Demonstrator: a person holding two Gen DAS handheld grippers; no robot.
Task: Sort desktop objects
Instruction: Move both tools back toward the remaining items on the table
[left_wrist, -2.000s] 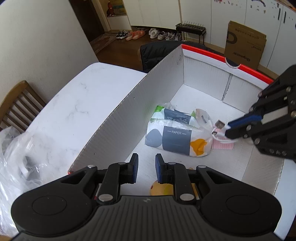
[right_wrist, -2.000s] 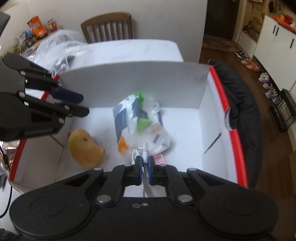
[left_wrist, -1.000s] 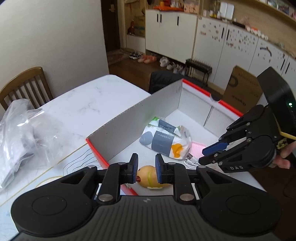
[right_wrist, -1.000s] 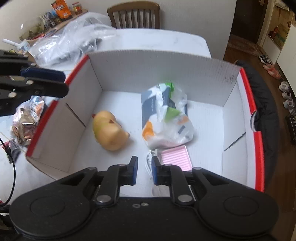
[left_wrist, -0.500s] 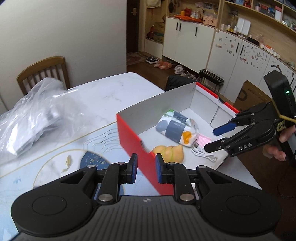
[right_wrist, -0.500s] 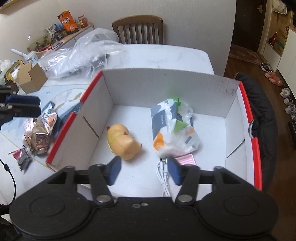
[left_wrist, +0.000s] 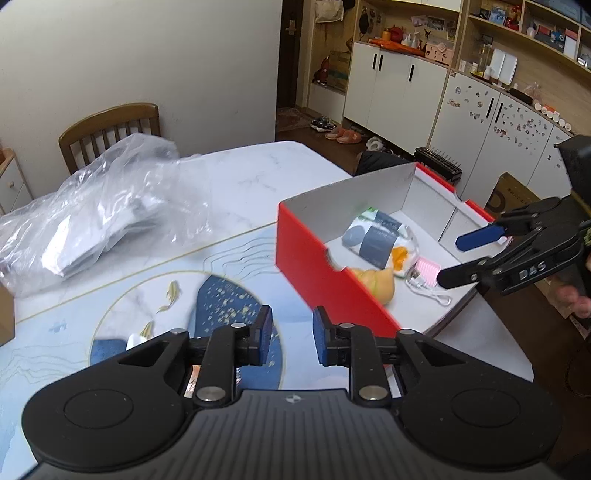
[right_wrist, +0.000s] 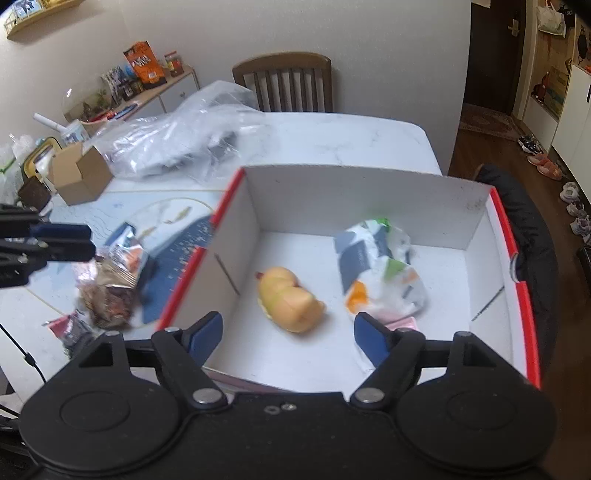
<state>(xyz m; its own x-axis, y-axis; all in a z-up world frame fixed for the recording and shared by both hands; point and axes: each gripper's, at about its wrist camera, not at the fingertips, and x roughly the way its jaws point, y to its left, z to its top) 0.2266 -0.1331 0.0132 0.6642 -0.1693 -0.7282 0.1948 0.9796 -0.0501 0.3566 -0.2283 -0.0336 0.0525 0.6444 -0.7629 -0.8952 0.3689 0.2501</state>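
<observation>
Since a moment ago the right tool (right_wrist: 288, 334) has let go of the white cable (left_wrist: 428, 290), which now lies in the red box (left_wrist: 314, 269) beside the plush toy (right_wrist: 290, 304); its jaws are opening, nothing between them. That item is sorted. The left tool (left_wrist: 289, 334), shut and empty, has swung out over the table (left_wrist: 258, 177) (snack packets (right_wrist: 110, 280) remain there), angled downward.

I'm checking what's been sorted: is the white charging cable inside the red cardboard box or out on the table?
Inside. The white charging cable lies on the floor of the red cardboard box, beside the pink card, with nothing gripping it.
</observation>
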